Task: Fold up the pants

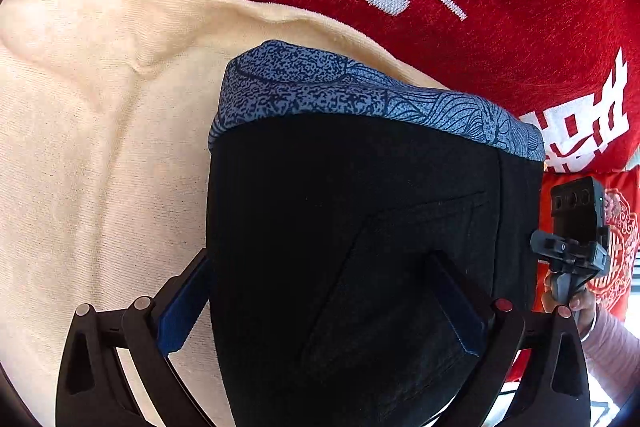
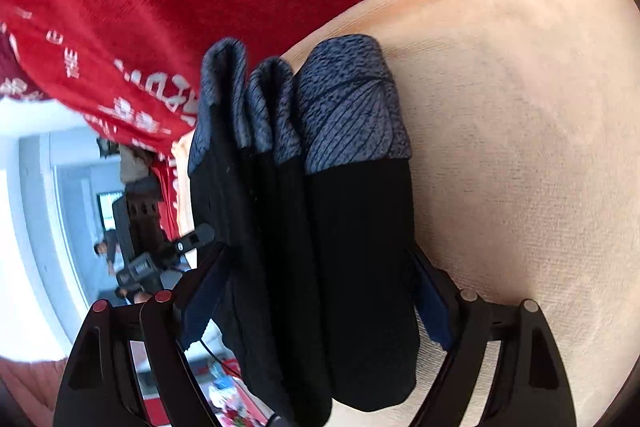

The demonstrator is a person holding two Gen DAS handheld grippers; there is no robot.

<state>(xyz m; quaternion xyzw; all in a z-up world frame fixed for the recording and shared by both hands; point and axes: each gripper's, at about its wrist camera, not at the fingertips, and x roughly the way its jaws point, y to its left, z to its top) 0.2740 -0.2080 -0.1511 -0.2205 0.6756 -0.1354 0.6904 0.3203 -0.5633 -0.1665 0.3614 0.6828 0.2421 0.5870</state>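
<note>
Black pants (image 1: 360, 247) with a blue patterned waistband (image 1: 360, 95) are seen folded at frame centre over a beige sheet (image 1: 100, 147), clamped by the left gripper (image 1: 320, 291) and right gripper (image 2: 316, 287). Stacked layers could be shed if either clamp slackens.

Folded pants (image 2: 320, 227) between hand-held gripper (image 2: 320, 291) fingers

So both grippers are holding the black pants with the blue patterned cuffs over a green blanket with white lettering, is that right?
Not quite: the blanket is red, not green, as the left wrist view shows. The rest holds: the left gripper and right gripper both hold the black pants with blue patterned cuffs, and the lettering is white.
</note>
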